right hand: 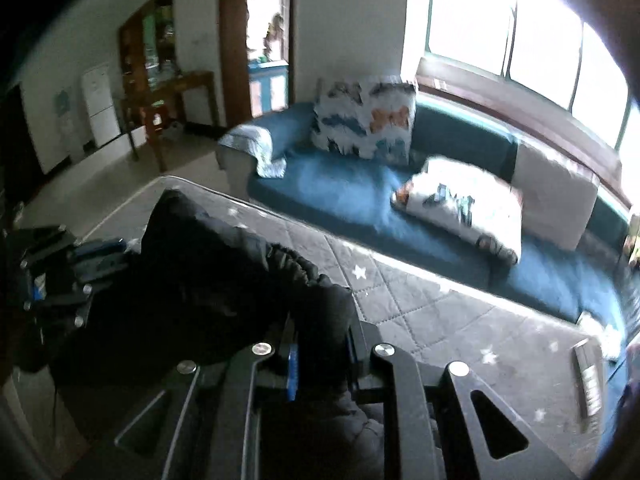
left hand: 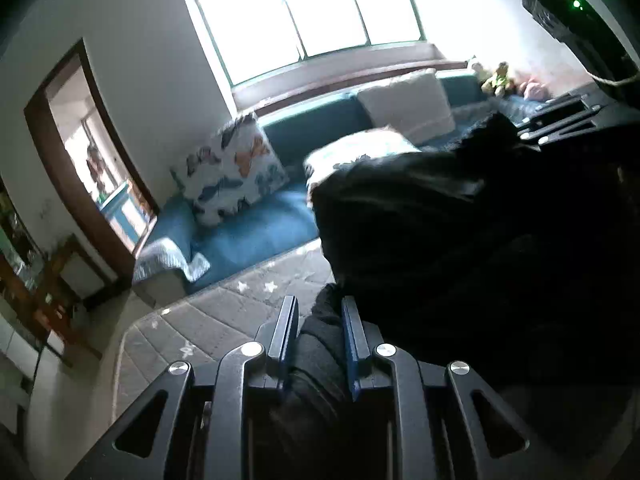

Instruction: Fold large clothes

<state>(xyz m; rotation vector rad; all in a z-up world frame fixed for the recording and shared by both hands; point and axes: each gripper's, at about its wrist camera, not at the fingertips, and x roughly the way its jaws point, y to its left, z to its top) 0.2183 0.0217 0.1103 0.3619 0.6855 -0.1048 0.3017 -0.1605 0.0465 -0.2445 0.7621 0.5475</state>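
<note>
A large black padded garment (left hand: 460, 240) is held up above a grey quilted mat with white stars (left hand: 224, 320). My left gripper (left hand: 319, 316) is shut on a fold of the garment, with black cloth bunched between its blue pads. My right gripper (right hand: 322, 336) is shut on another edge of the same garment (right hand: 208, 280), above the mat (right hand: 440, 312). Each gripper shows in the other's view: the right one at the upper right of the left wrist view (left hand: 560, 120), the left one at the left edge of the right wrist view (right hand: 68, 268).
A blue sofa (right hand: 348, 200) with patterned cushions (right hand: 364, 120) and a white cushion (right hand: 556, 196) stands behind the mat under a bright window (left hand: 304, 12). A remote (right hand: 590, 380) lies on the mat at the right. A doorway, wooden table and white fridge (right hand: 100, 104) are at the far left.
</note>
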